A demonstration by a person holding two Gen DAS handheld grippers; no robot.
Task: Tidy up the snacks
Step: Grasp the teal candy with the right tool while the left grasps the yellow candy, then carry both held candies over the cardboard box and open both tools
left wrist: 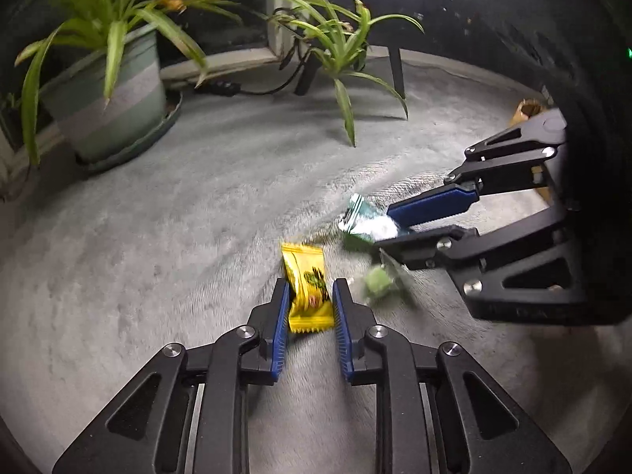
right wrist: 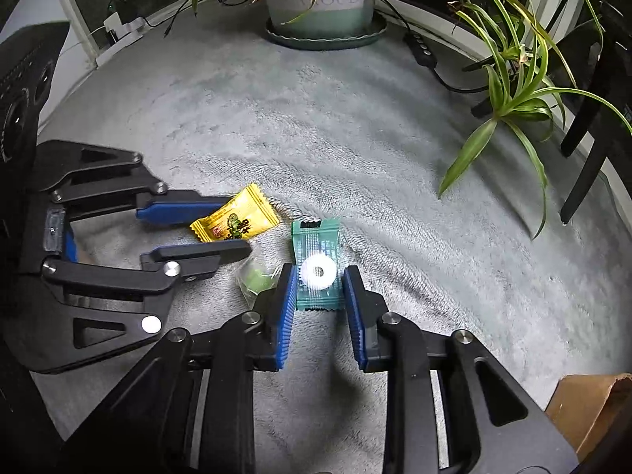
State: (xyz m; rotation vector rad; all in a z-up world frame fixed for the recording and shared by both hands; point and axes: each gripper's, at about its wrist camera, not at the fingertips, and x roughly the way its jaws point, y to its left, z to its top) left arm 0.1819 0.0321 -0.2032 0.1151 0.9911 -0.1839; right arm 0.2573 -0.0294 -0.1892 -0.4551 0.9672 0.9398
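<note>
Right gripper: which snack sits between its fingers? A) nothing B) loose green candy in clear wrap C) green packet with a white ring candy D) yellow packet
C: the right gripper straddles the green packet with the white ring candy; the yellow packet is at the left gripper.

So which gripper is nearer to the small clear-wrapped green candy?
Hard to say. The green candy lies between both: just beside the right gripper holding the mint packet, just beside the left gripper holding the yellow packet.
</note>
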